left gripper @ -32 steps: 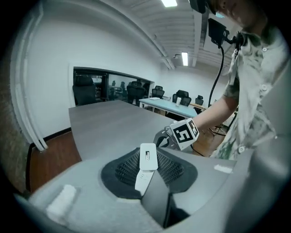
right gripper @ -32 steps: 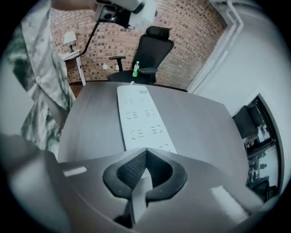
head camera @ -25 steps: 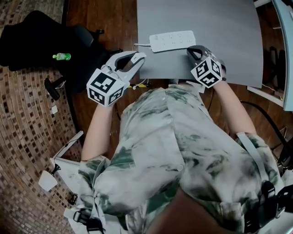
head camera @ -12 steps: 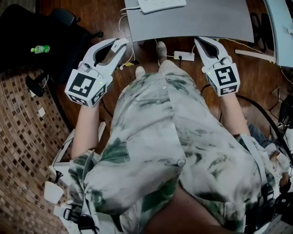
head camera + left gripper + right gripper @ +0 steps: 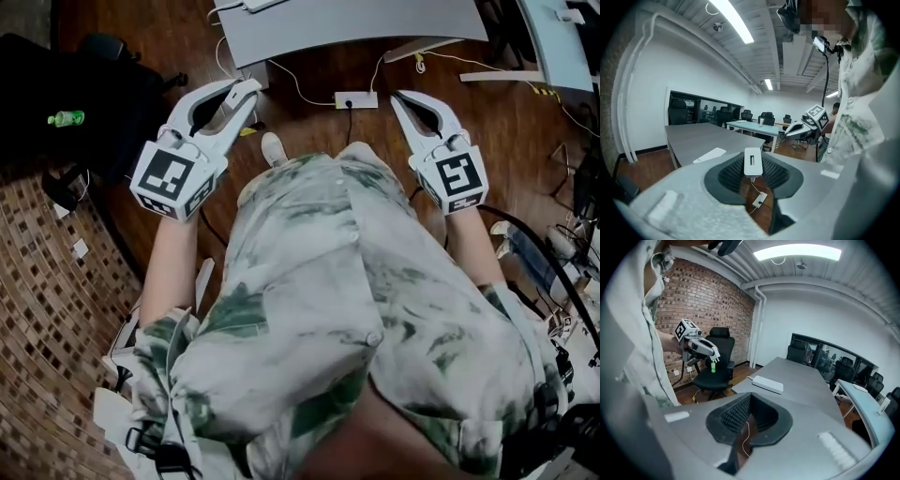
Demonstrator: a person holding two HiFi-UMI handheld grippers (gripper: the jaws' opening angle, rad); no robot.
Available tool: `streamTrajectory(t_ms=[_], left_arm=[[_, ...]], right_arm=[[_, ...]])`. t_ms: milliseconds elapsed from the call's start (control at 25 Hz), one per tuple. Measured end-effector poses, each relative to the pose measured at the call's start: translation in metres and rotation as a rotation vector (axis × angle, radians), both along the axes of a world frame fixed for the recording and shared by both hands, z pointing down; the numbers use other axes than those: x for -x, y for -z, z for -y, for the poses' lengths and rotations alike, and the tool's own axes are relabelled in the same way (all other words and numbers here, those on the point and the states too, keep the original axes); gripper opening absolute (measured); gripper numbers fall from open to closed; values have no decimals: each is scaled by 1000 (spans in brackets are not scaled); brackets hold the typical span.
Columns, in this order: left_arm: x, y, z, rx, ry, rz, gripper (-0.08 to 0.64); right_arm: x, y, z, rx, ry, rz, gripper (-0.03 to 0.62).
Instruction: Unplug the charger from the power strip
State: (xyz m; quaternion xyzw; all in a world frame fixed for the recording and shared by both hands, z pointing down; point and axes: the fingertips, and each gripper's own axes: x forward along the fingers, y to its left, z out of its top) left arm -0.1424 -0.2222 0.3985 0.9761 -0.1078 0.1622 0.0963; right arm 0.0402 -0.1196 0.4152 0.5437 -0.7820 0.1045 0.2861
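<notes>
My left gripper (image 5: 246, 91) is shut on a small white charger (image 5: 753, 161), which stands upright between its pads and away from the table. The white power strip (image 5: 708, 155) lies on the grey table (image 5: 693, 136). In the right gripper view the strip (image 5: 767, 384) shows near the table's corner, and in the head view only its edge (image 5: 258, 4) shows at the top. My right gripper (image 5: 411, 96) hangs over the wooden floor, jaws slightly apart with nothing between them. Both grippers are held in front of the person's body, well short of the table.
A white socket box (image 5: 356, 99) with cables lies on the floor under the table edge. At the left stands a black office chair (image 5: 94, 84) with a green bottle (image 5: 66, 118) on it. Another desk (image 5: 562, 37) is at the right, and cables trail on the floor there.
Both grippers have drawn back from the table toward the person. The table and power strip have slid to the top of the head view. The right gripper has risen and rolled.
</notes>
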Motion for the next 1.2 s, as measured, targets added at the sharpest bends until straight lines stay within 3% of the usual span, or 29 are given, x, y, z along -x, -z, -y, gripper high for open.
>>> streamTrajectory(t_ms=[200, 400, 560, 760, 960, 1200], left_arm=[[-18, -8, -55, -8, 18, 47, 103], [-46, 1, -138, -2, 74, 62, 103], [-53, 13, -214, 56, 114, 66, 103], [-37, 20, -279, 44, 115, 124, 103], [-32, 36, -306, -3, 112, 95, 103], [19, 50, -348, -42, 103, 64, 103]], right_arm=[[-19, 1, -57, -23, 26, 11, 3], [-36, -3, -148, -2, 67, 72, 3], [-42, -11, -199, -3, 118, 125, 3], [-30, -9, -244, -27, 136, 158, 3], [-16, -7, -271, -61, 163, 154, 3], [53, 14, -295, -90, 187, 164, 3]])
